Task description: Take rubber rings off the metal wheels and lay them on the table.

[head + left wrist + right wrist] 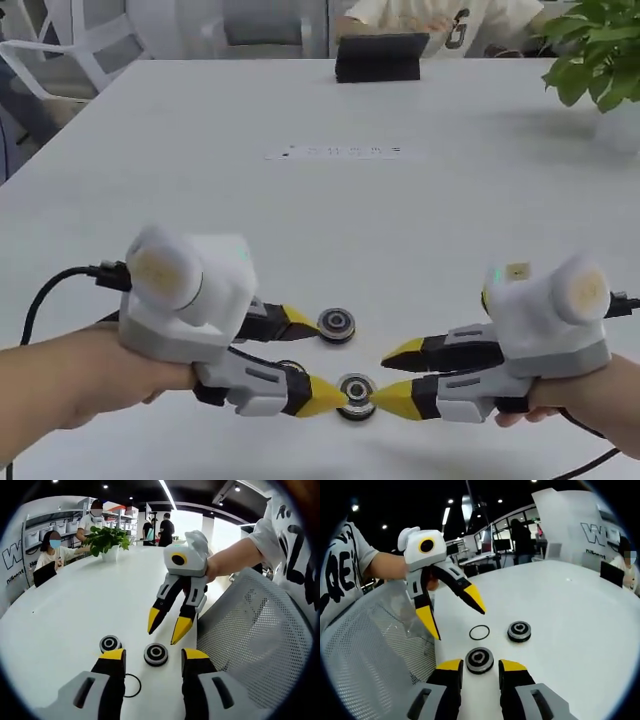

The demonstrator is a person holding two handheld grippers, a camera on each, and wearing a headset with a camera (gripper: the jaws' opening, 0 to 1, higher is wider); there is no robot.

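Two metal wheels (thin ring).

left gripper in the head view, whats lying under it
A loose rubber ring lies on the table beneath the left gripper, whose jaw covers most of it in the head view.

Your headset camera looks forward and down across the white tabletop, close above the left hand-held gripper and the right hand-held gripper. Each gripper camera sits low over the tabletop and faces the other along its own jaws. All three views share the nearer metal wheel.
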